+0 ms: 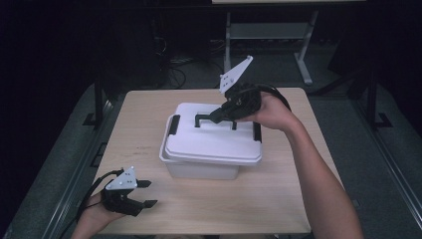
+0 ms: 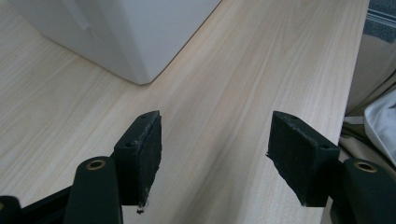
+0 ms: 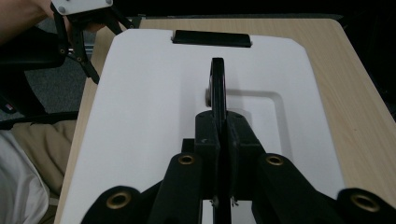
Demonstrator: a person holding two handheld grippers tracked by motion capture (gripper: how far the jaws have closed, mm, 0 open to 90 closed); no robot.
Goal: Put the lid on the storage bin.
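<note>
A white lidded storage box point(image 1: 209, 144) stands in the middle of the wooden table point(image 1: 278, 199). Its black carry handle point(image 1: 203, 118) is raised upright on the lid. My right gripper point(image 1: 219, 116) reaches over the lid from the right and is shut on that handle; in the right gripper view the handle point(image 3: 217, 84) stands edge-on between the closed jaws of this gripper point(image 3: 218, 135). My left gripper point(image 1: 148, 193) rests at the table's near left corner, open, with nothing between its pads point(image 2: 215, 154). The box's near corner point(image 2: 140, 37) lies ahead of it.
Black latches sit at the lid's two short ends point(image 1: 173, 124) point(image 1: 257, 130). The table's near edge runs just behind the left hand. A second table's metal legs point(image 1: 303, 59) stand on the dark floor beyond the far edge.
</note>
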